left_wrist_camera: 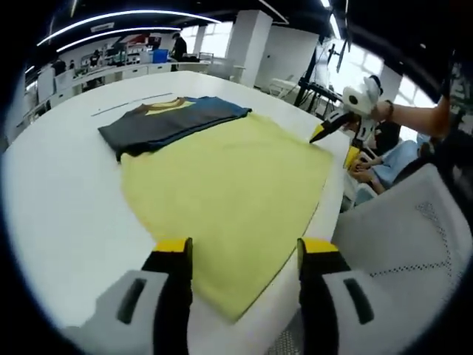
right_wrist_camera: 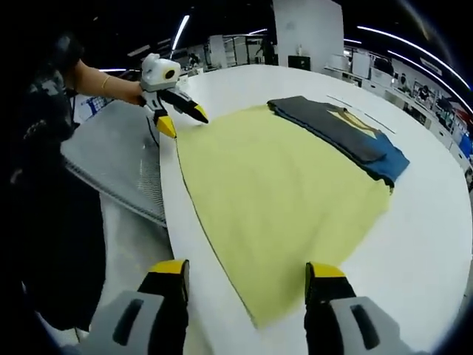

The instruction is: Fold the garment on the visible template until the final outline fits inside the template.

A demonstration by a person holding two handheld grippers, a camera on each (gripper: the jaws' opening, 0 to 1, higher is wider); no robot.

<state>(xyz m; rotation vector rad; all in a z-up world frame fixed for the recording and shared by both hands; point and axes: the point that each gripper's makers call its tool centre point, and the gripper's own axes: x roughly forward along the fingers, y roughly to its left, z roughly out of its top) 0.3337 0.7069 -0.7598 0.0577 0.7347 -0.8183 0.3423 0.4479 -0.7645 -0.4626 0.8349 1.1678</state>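
A flat yellow sheet [left_wrist_camera: 229, 177] [right_wrist_camera: 273, 192] is spread on the white round table [left_wrist_camera: 66, 192] [right_wrist_camera: 436, 222]. A folded dark grey and blue garment [left_wrist_camera: 170, 118] [right_wrist_camera: 347, 129] with a yellow patch lies along the sheet's far edge, overlapping it. My left gripper [left_wrist_camera: 245, 245] hovers open over the sheet's near corner, and it also appears at the table's rim [right_wrist_camera: 181, 118]. My right gripper [right_wrist_camera: 247, 268] stands open above the sheet's other near corner and also appears by the sheet's side corner [left_wrist_camera: 332, 137]. Neither holds any cloth.
A grey mesh chair [left_wrist_camera: 414, 244] [right_wrist_camera: 118, 163] stands close against the table's edge. A seated person [left_wrist_camera: 392, 159] is beyond it. A thin dark line [left_wrist_camera: 133, 103] [right_wrist_camera: 362, 111] is marked on the table behind the garment. Desks and shelves fill the room behind.
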